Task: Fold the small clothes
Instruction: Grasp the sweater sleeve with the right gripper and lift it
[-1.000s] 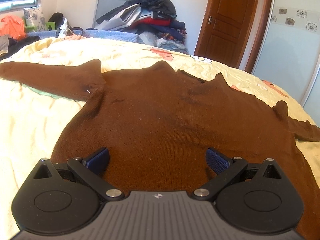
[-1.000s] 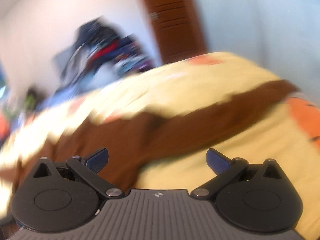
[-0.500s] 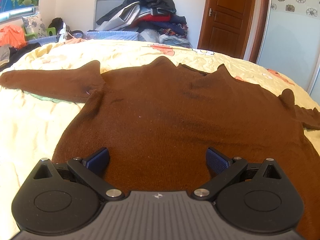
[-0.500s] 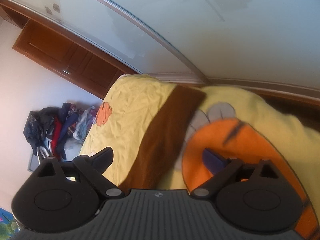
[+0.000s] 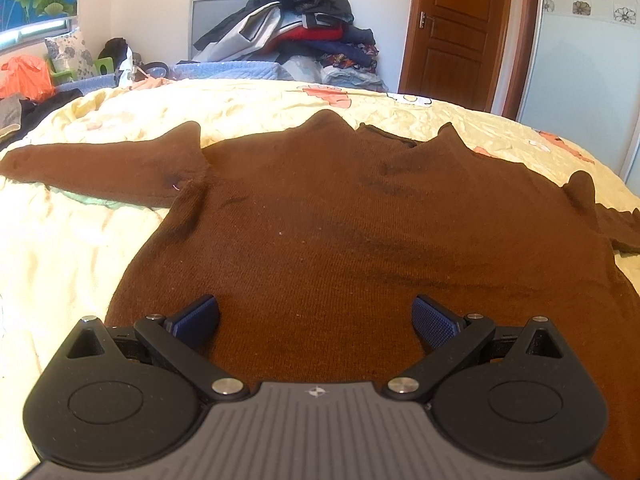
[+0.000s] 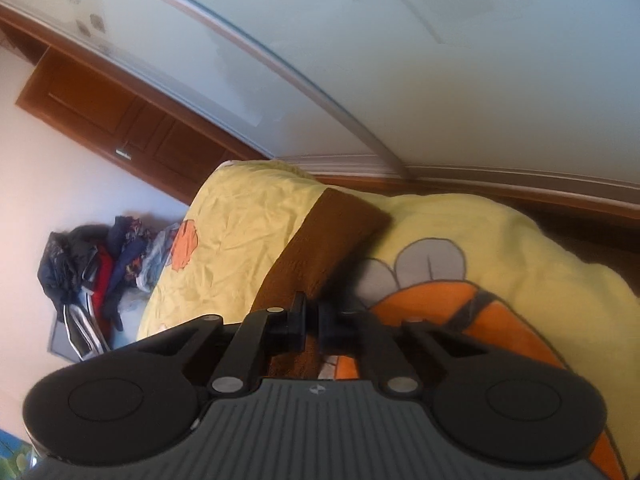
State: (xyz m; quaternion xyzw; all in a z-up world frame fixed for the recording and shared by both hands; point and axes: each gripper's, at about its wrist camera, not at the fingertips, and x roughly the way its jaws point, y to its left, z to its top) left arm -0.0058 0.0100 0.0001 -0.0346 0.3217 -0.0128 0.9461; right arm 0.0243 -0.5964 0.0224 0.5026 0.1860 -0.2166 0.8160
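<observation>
A brown knit sweater (image 5: 340, 220) lies flat on the yellow bedspread (image 5: 60, 240), sleeves out left and right, bare quilt around it. The left gripper (image 5: 316, 320) hovers over the near hem, fingers spread wide. The right gripper (image 6: 312, 322) is pinched closed on the sleeve (image 6: 320, 240) near the bed's edge.

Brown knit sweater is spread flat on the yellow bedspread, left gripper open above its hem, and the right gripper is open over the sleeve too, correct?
Not quite. The right gripper is shut on the brown knit sweater's sleeve, as the right wrist view shows. The left gripper is open above the hem, on the yellow bedspread.
</observation>
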